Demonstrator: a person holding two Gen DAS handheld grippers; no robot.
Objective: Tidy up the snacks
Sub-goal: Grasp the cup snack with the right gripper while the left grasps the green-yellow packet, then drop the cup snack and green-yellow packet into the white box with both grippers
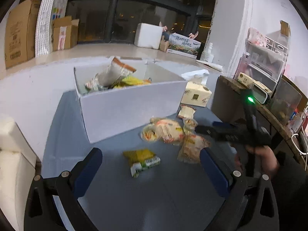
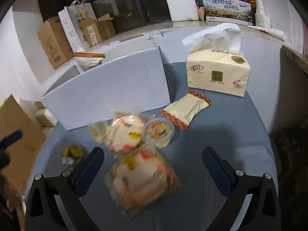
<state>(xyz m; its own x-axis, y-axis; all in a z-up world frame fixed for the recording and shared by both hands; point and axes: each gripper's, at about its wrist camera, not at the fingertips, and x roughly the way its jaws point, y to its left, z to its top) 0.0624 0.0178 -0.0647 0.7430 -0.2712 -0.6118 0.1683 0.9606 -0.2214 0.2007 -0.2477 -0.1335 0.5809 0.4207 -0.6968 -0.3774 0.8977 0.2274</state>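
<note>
Several snack packets remain loose on the blue table [image 2: 240, 134], beside the white box [image 1: 125, 104] already holding others, seemingly the collecting bin. Both grippers are spread wide and grip nothing: the left gripper [image 1: 152, 161] hovers over the yellow-green packet [image 1: 141, 160], while the right gripper [image 2: 152, 159], viewed from above, frames a clear bread bag [image 2: 142, 181], probably lined up for a pick. A tissue pack [image 2: 217, 73] printed 清风 stands behind a cream sachet [image 2: 185, 108] and a small round cup [image 2: 158, 130]; smaller labels are blurred
</note>
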